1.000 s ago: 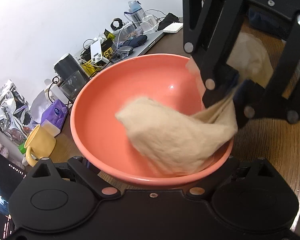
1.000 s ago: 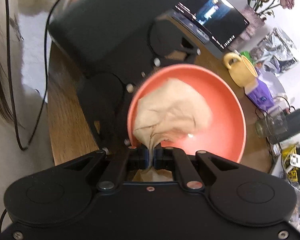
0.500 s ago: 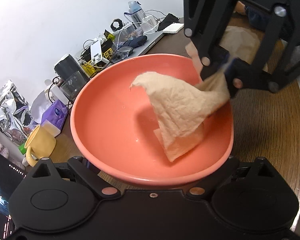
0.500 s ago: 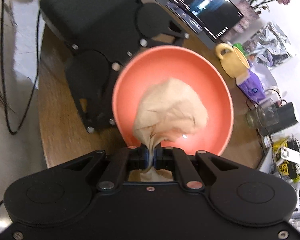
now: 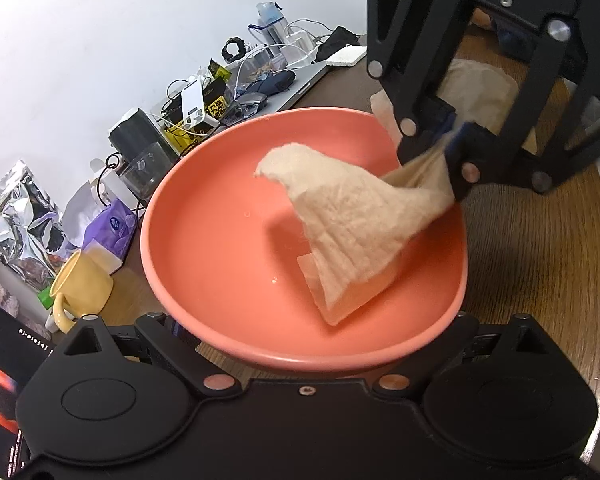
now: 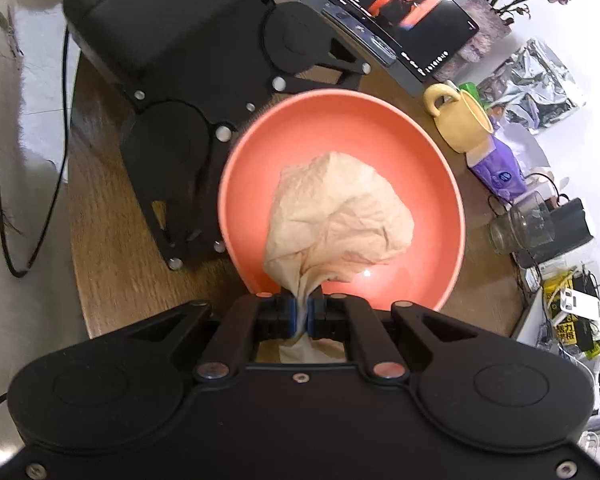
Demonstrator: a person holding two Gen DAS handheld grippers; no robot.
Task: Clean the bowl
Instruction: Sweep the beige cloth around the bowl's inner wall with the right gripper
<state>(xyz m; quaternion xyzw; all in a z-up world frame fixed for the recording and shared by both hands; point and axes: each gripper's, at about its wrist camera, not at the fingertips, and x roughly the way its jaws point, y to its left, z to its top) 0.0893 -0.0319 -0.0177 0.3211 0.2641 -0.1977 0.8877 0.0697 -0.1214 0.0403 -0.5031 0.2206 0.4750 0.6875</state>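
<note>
A salmon-pink bowl fills the left wrist view, and its near sides sit between the spread jaws of my left gripper. The pads are mostly hidden under the rim. My right gripper hangs over the bowl's right rim, shut on a bunched corner of a beige cloth. The cloth hangs in a cone, and its lower end touches the inside of the bowl on the right. In the right wrist view the right gripper pinches the cloth over the bowl, with the left gripper at the bowl's far left rim.
The bowl is over a round wooden table. To the left stand a yellow mug, a purple tissue pack, a foil bag, a glass jar and tangled chargers and cables. A lit screen stands beyond the left gripper.
The cloth was spread over the bowl's near floor. The right gripper has since lifted it and drawn it toward the right rim, where it now hangs in a cone. The bowl and left gripper have stayed put.
</note>
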